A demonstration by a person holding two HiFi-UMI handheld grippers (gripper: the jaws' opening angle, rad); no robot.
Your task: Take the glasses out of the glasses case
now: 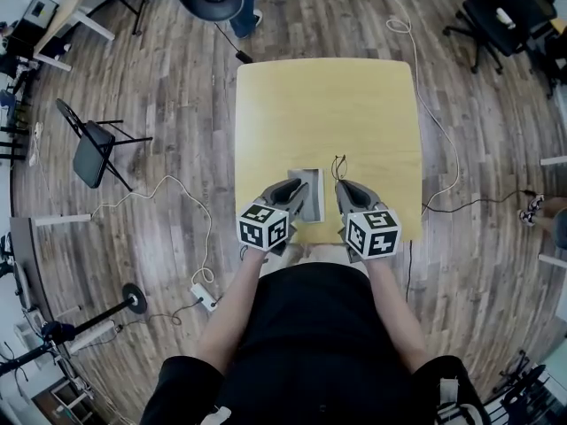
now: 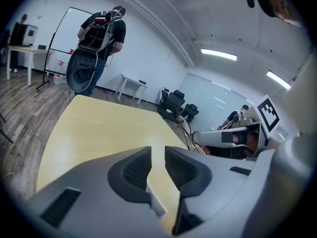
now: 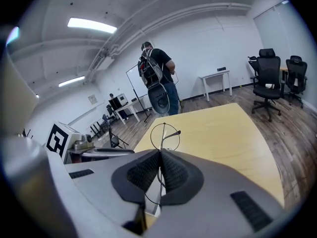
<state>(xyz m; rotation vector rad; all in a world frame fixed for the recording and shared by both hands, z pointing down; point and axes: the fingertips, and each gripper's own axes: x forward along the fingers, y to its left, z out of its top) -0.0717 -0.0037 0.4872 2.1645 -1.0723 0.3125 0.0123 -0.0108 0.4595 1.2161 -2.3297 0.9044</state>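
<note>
**Head view.** We see the table (image 1: 328,104) with the case (image 1: 310,182) near its 6 o'clock edge. The left gripper (image 2: 157,155) sits at the case's 9 o'clock. Its jaws stand a narrow gap apart, and we see bare tabletop between the pads. The right gripper (image 3: 159,155), at the case's 3 o'clock, is clamped on the thin wire frame of the glasses (image 3: 166,135). One lens ring juts past its tips, just beside the case's 1 o'clock corner.
</note>
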